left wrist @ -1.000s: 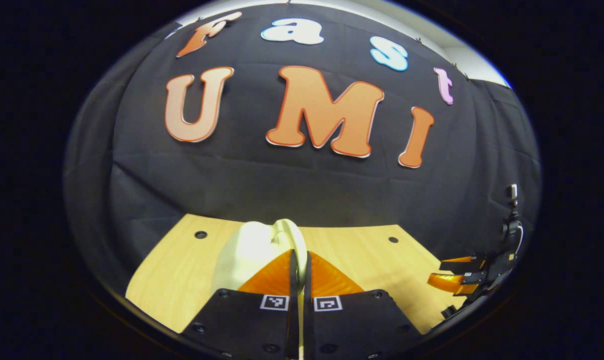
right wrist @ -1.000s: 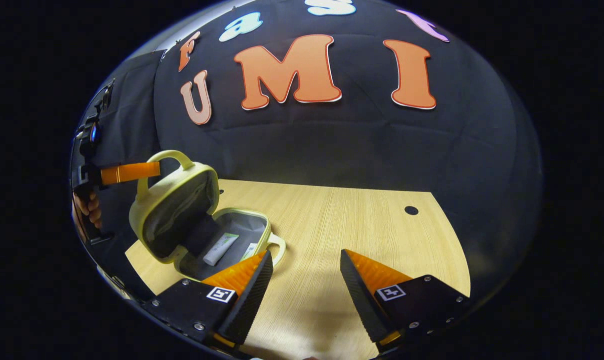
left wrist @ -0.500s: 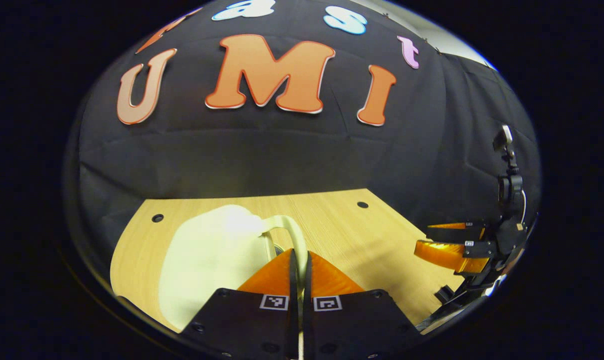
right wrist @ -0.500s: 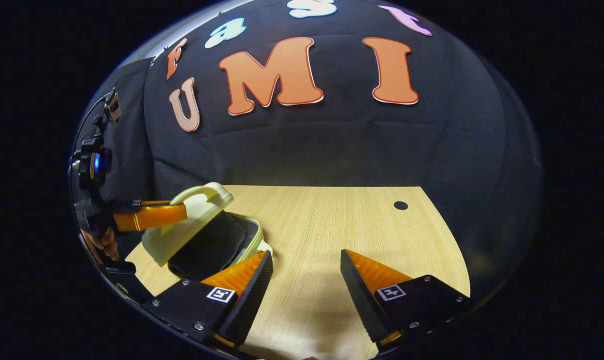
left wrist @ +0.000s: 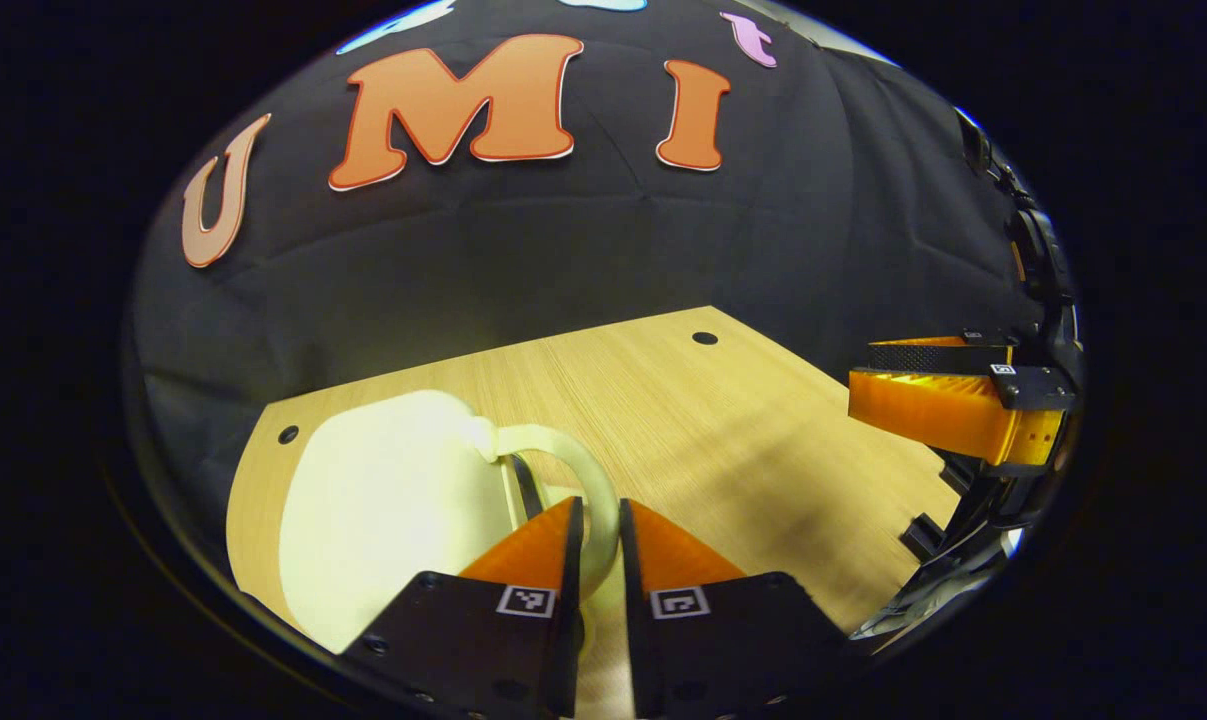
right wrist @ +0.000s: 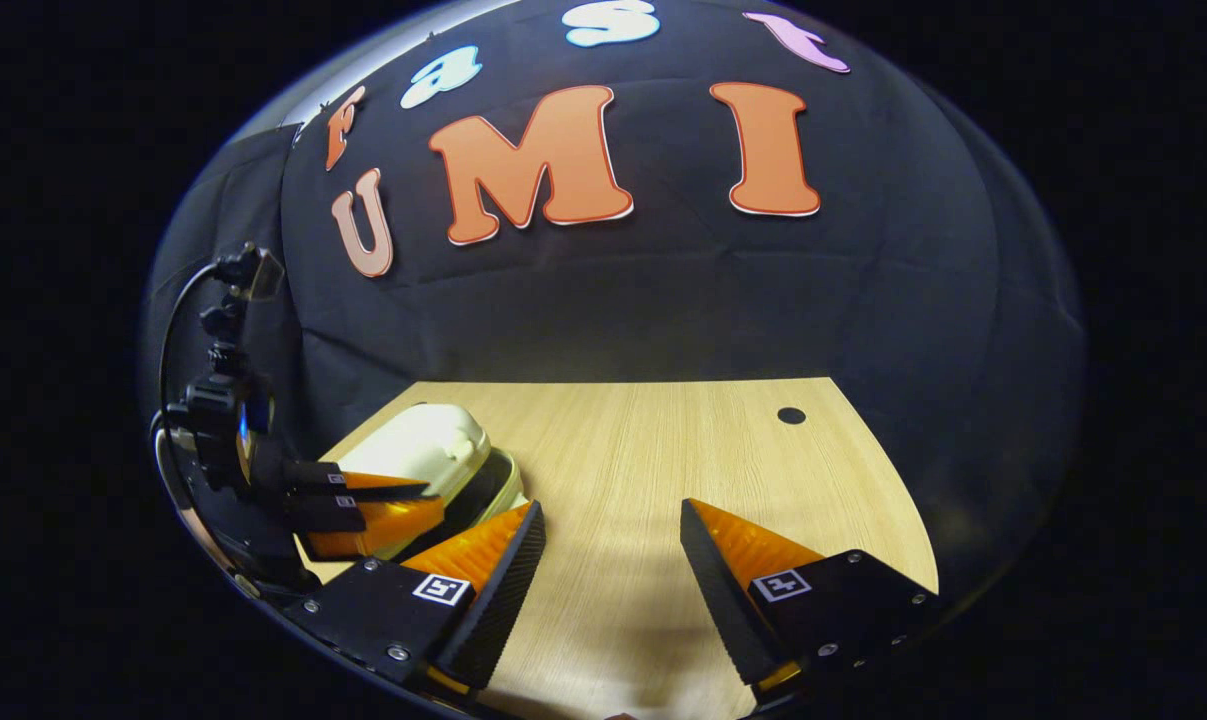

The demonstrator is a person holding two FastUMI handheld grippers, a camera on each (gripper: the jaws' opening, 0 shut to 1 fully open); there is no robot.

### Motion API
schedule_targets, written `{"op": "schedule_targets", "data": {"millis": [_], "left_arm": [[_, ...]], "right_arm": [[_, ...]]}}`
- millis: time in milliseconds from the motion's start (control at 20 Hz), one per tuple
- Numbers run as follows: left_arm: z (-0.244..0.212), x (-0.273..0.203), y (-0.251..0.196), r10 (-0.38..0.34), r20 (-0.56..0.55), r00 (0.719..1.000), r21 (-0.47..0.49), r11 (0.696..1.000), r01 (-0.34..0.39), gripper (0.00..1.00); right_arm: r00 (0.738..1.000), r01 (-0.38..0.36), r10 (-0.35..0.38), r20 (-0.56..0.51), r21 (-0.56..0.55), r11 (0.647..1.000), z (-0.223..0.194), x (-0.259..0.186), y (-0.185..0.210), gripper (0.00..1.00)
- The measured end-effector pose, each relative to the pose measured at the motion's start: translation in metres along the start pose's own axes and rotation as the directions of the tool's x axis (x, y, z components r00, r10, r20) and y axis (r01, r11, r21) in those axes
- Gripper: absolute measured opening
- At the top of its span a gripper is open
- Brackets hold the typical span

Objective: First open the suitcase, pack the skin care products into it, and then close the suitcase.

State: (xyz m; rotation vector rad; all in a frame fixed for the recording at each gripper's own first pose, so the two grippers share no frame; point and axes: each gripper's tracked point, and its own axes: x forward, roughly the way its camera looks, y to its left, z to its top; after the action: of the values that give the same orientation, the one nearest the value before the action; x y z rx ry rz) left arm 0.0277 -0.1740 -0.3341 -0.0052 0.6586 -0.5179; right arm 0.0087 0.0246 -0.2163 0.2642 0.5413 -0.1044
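Note:
The pale yellow suitcase (left wrist: 383, 500) lies on the wooden table (left wrist: 723, 430) with its lid down. In the right gripper view a thin dark gap remains between lid (right wrist: 423, 445) and base on the near side. My left gripper (left wrist: 599, 515) is shut on the curved lid handle (left wrist: 563, 455), which fills the narrow gap between its fingers. In the right gripper view the left gripper (right wrist: 428, 497) sits low at the case's near edge. My right gripper (right wrist: 611, 520) hangs open over bare table to the right of the case, holding nothing. The skin care products are hidden inside.
Black cloth walls close off the table at the back and sides. Small round holes (right wrist: 791, 414) mark the tabletop near its far corners. In the left gripper view the right gripper (left wrist: 863, 362) is off to the right, above the table edge.
The left gripper swung the lid down by its handle, from upright to almost flat on the base, hiding the tubes inside. Its finger gap is slightly wider. The right gripper barely moved.

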Motion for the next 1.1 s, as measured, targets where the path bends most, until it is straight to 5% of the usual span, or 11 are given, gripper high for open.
{"op": "schedule_targets", "data": {"millis": [150, 300, 450, 600, 750, 1100], "left_arm": [[0.012, -0.007, 0.009, 0.043, 0.051, 0.998, -0.001, 0.999, -0.043, 0.30], [0.024, -0.019, 0.015, 0.065, 0.112, 0.992, -0.058, 0.997, -0.059, 0.59], [0.047, -0.032, 0.030, 0.140, 0.199, 0.970, -0.100, 0.987, -0.122, 0.69], [0.065, -0.054, 0.035, 0.176, 0.281, 0.943, -0.136, 0.981, -0.142, 0.95], [0.083, -0.065, 0.040, 0.199, 0.348, 0.916, -0.141, 0.977, -0.159, 0.96], [0.089, -0.075, 0.037, 0.208, 0.360, 0.910, -0.107, 0.978, -0.181, 0.96]], "right_arm": [[0.998, 0.018, -0.018, 0.055, -0.007, 1.000, 0.015, -0.002, 0.000, 0.88], [0.992, 0.059, -0.054, 0.112, -0.040, 0.997, 0.031, -0.005, -0.002, 0.88], [0.980, 0.078, -0.064, 0.189, -0.067, 0.995, 0.051, -0.007, 0.009, 0.90], [0.973, 0.072, -0.048, 0.225, -0.103, 0.992, 0.059, -0.006, 0.022, 0.93], [0.976, 0.045, -0.022, 0.217, -0.101, 0.994, 0.057, -0.003, 0.037, 0.94], [0.969, 0.018, 0.013, 0.246, -0.124, 0.992, 0.061, -0.008, 0.047, 0.93]]}}
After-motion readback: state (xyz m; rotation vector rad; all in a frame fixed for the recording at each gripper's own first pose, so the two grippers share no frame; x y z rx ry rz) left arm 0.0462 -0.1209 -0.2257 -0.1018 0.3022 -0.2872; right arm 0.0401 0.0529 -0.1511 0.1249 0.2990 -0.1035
